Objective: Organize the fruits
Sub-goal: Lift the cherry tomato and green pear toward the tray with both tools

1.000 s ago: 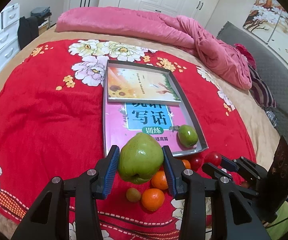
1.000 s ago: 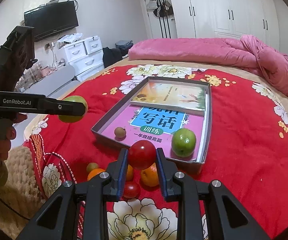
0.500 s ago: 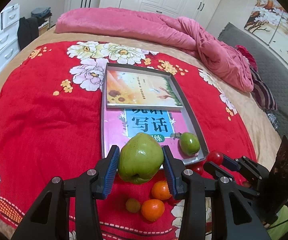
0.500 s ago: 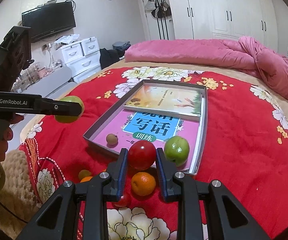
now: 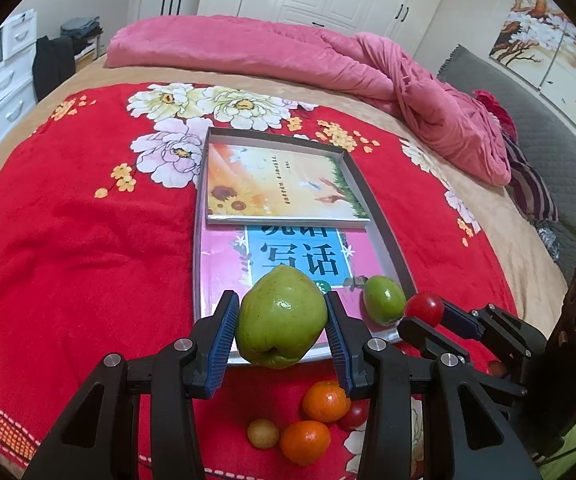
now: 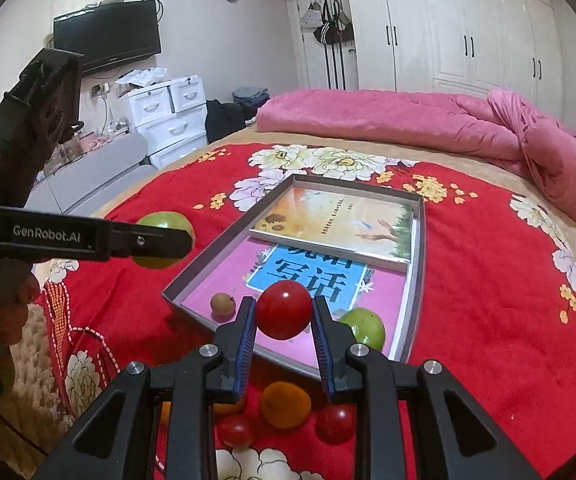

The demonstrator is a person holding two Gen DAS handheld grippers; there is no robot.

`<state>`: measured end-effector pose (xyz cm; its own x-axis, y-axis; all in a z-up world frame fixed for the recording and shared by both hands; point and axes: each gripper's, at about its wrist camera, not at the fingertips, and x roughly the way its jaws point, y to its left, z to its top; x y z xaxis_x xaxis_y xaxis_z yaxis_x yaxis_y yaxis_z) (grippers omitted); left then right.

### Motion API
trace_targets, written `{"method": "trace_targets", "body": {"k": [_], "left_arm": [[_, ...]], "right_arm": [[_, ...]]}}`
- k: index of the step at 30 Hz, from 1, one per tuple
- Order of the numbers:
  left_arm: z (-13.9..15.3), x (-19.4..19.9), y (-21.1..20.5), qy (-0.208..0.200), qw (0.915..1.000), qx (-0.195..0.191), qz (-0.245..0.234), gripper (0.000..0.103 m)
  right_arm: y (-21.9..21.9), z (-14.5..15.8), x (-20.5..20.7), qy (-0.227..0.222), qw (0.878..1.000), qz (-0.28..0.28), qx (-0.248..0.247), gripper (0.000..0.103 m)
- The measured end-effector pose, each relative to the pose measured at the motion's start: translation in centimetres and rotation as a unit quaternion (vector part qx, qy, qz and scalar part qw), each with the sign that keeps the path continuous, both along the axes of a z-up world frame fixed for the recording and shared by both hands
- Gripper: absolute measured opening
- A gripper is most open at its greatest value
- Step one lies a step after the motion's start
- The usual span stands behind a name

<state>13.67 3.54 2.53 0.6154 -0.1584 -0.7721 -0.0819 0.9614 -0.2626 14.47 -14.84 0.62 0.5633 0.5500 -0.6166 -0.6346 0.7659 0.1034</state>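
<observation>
The left claw [image 5: 281, 320] is clamped on a large green fruit [image 5: 281, 316], its blue pads pressing both flanks, and holds it in the air over the near edge of the grey tray [image 5: 384, 236] that lies on the bed's red flowered blanket [image 5: 67, 240]. The right claw [image 6: 283, 320] grips a small red tomato [image 6: 283, 314] above the same near edge.

Inside the tray, two books cover the floor; a smaller green fruit [image 6: 364, 330] sits at the near right corner and a little brown fruit [image 6: 221, 304] at the near left. Two oranges, another small brown fruit and more tomatoes lie on the blanket just outside the near rim.

The step in hand looks like carrying both fruits over the rim and setting them down inside. To do it well, each claw should clear the rim fully, then go low before letting go, since round fruit released from height would likely roll on the slick book covers. The big fruit probably belongs in the bare middle of the near end, between the two fruits already there. The tomato would do best set close beside the smaller green fruit. The two claws are near each other, so staggered lowering would avoid a knock.
</observation>
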Motion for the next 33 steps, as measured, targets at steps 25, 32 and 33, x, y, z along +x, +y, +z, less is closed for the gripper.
{"method": "trace_targets", "body": {"k": [25, 32, 33], "left_arm": [[-2.3, 2.4, 0.9, 0.016, 0.9998, 0.003, 0.013, 0.045], [-3.5, 3.5, 0.4, 0.018, 0.9998, 0.004, 0.005, 0.045], [-3.6, 3.7, 0.3, 0.019, 0.9998, 0.004, 0.004, 0.045]], "right_arm": [[2.1, -1.1, 2.9, 0.007, 1.0, 0.021, -0.012, 0.028], [2.6, -1.9, 3.3, 0.021, 0.999, 0.033, -0.019, 0.028], [2.6, -2.0, 3.3, 0.023, 0.999, 0.034, -0.02, 0.028]]}}
